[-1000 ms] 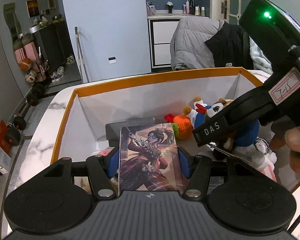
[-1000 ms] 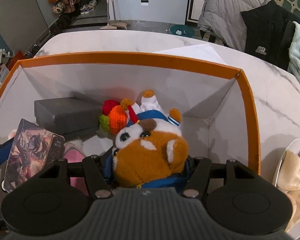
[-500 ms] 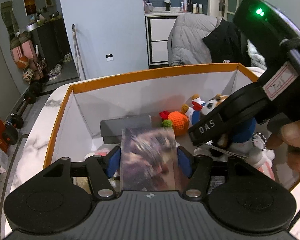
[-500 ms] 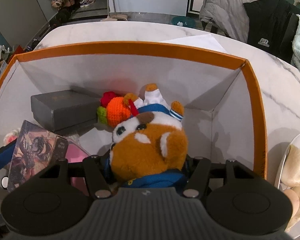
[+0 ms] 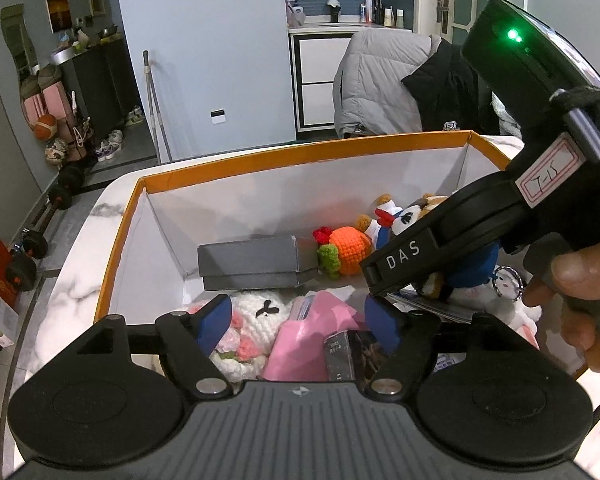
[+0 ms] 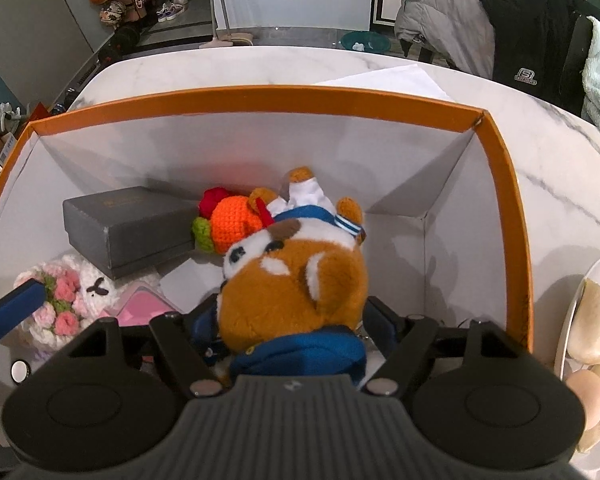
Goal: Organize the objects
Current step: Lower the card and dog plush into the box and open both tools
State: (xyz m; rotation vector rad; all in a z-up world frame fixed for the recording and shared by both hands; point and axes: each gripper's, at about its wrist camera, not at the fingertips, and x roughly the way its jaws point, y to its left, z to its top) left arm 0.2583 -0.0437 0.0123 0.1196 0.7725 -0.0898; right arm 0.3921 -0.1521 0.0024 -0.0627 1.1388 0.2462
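Inside the orange-rimmed box, your left gripper now stands with its blue pads apart and nothing between them. One second ago it gripped the illustrated card pack, and half a second ago that pack was a blur between the pads; now a dark card pack lies below the gripper on the box floor, beside the pink pouch, and it appears to be the same item just released. You have therefore completed one deposit: the pack sits at the near end of the box, well short of the grey case that lies toward the far wall.

Toward the right side of the box, your right gripper is closed on the brown plush toy, as it was in both earlier views. The toy hangs head-down over the box floor, its feet pointing at the far wall and its body just beside the orange crochet toy. It has shifted only slightly toward the far wall, so its release is probably the step in hand.

Left of the plush, the white crochet bouquet rests near the left wall, directly under your open left gripper and touching the pink pouch.

Judged from the crowded floor, free space remains mainly beside the right wall, which suits the plush.
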